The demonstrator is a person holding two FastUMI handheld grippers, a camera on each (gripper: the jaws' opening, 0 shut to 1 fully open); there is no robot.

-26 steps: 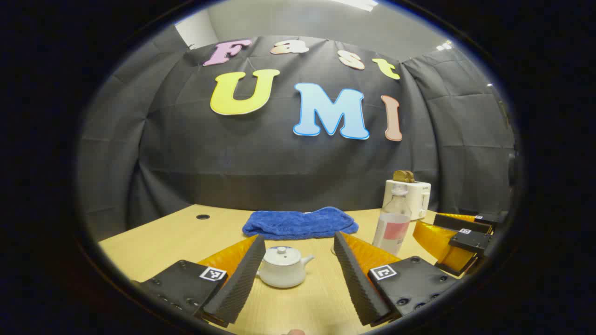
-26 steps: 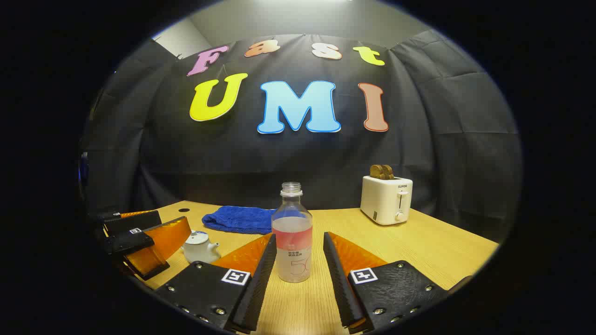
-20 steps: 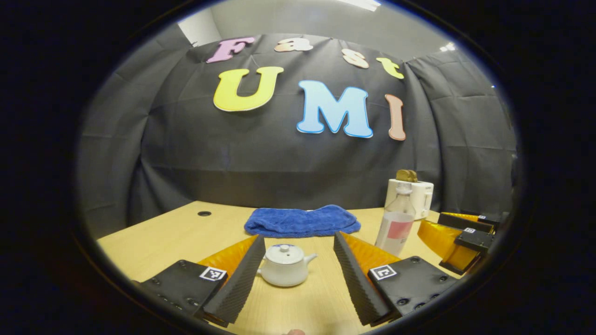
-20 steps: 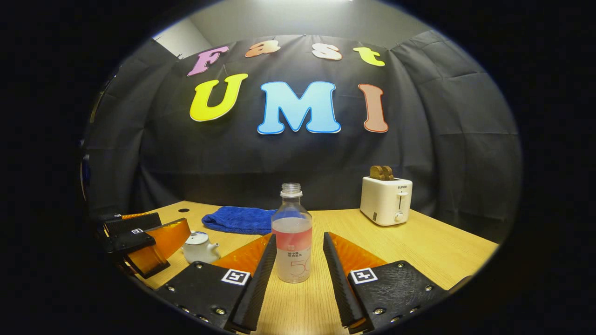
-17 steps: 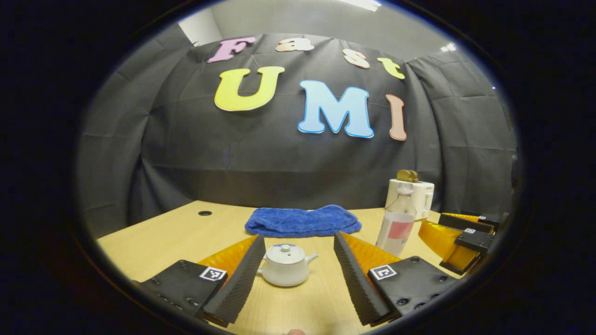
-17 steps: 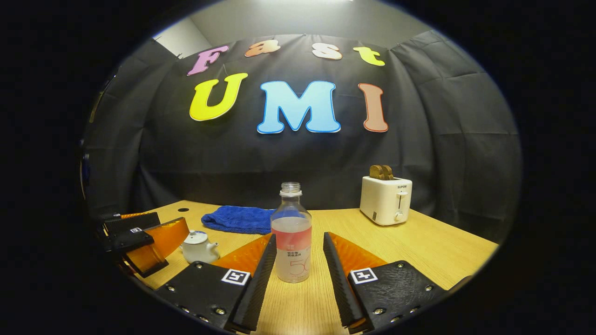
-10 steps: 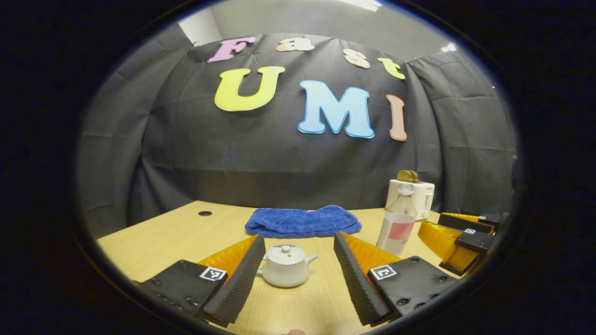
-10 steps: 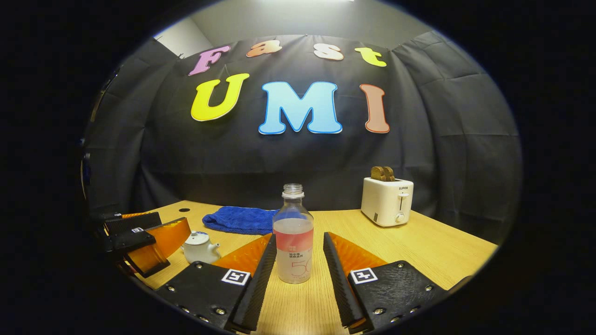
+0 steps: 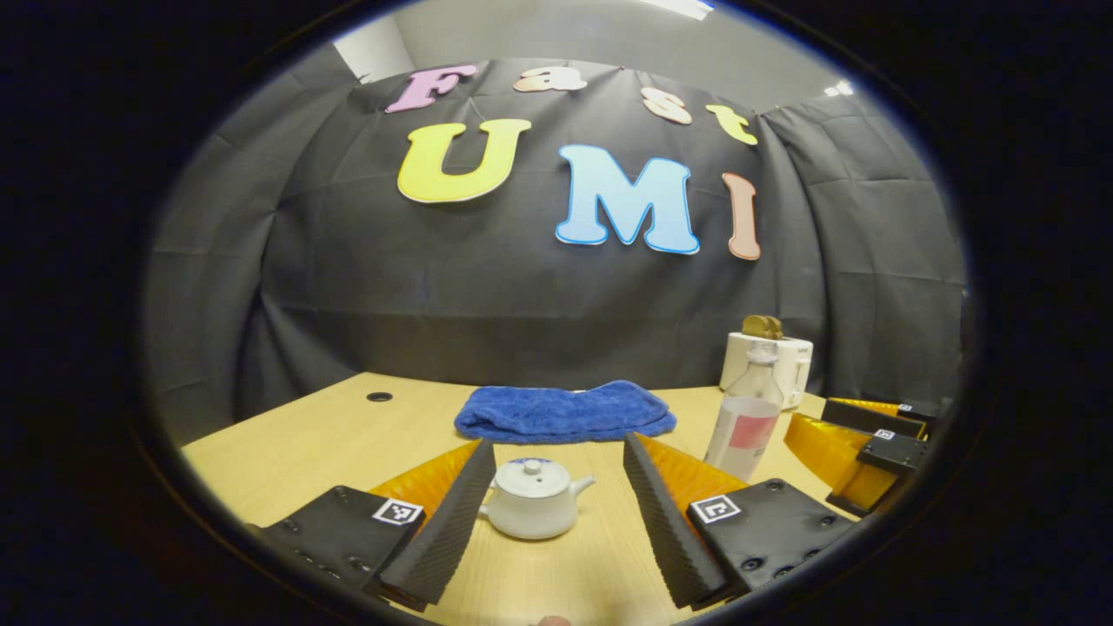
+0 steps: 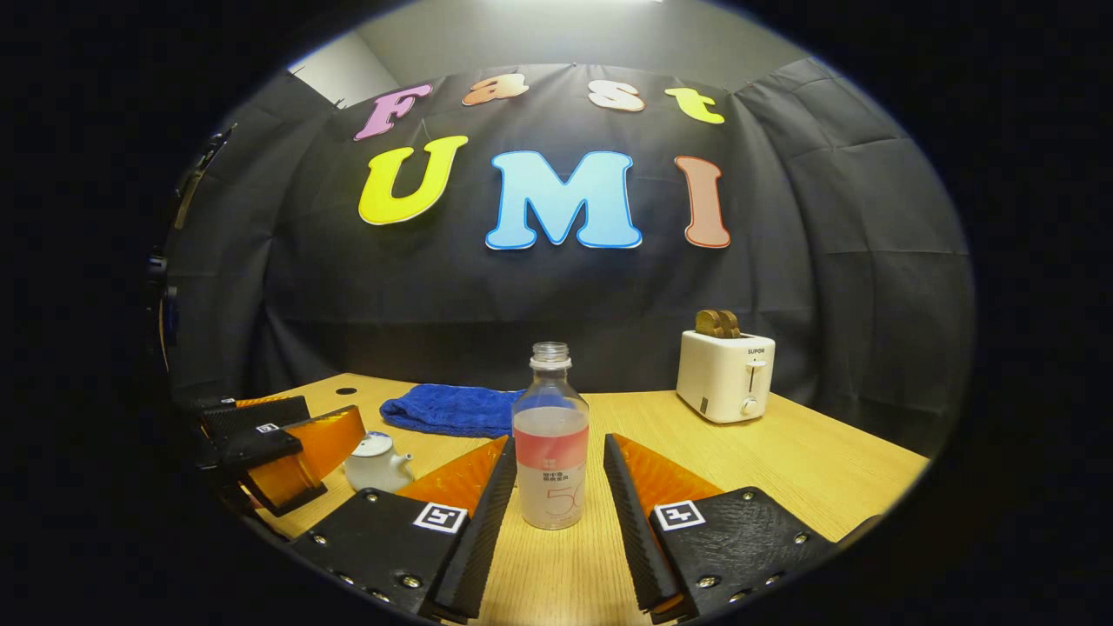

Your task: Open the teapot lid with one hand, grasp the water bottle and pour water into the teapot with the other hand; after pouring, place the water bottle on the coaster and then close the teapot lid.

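Observation:
A white teapot (image 9: 532, 511) with its lid (image 9: 528, 476) on stands on the wooden table (image 9: 304, 452), just ahead of my left gripper (image 9: 556, 445). That gripper is open, with the pot between the lines of its fingers and untouched. A thin blue edge shows right behind the lid; I cannot tell what it is. A clear uncapped water bottle (image 10: 549, 452), partly filled, stands upright between the fingers of my right gripper (image 10: 558, 442), which is open around it with small gaps. The teapot (image 10: 376, 465) and left gripper (image 10: 278, 448) lie to the bottle's left.
A folded blue towel (image 9: 565, 413) lies behind the teapot. A white toaster (image 10: 726, 374) holding toast stands at the back right. A small round hole (image 9: 378, 396) marks the table's far left. The bottle (image 9: 743, 422) and right gripper (image 9: 869, 439) sit right of the teapot.
Both grippers have only drifted slightly and stay open. The teapot and the bottle stand where they were.

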